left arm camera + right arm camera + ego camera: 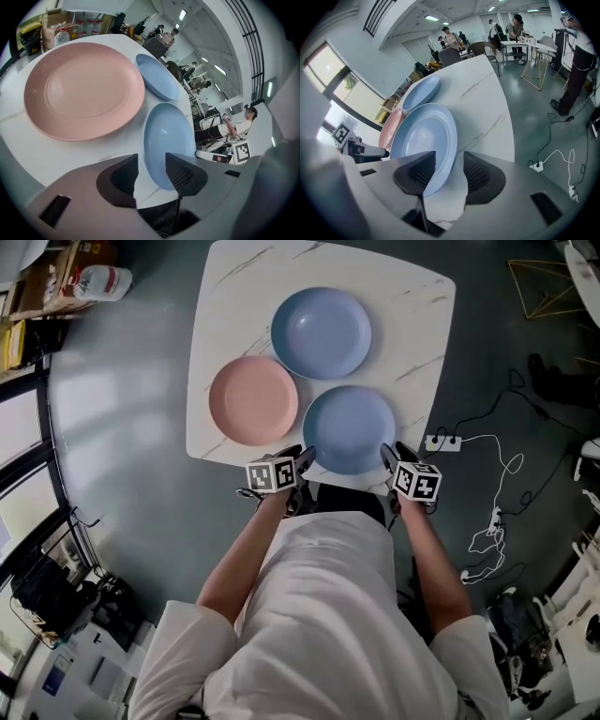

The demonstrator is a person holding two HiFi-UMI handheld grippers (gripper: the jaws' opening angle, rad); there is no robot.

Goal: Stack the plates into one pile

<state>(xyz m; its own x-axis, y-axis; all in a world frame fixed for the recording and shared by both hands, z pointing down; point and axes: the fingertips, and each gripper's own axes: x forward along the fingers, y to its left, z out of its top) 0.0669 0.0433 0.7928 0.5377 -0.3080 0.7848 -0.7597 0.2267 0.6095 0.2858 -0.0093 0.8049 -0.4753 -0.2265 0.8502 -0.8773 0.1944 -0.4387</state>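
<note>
Three plates are seen side by side on the white surface, none stacked yet: a pink plate, a far blue plate and a near blue plate. The near blue plate's opposite rims are straddled by the left gripper and right gripper, both spread wide and not yet pinching.

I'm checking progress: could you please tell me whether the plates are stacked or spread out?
Spread out: the pink plate, the far blue plate and the near blue plate lie side by side, none on another.
</note>
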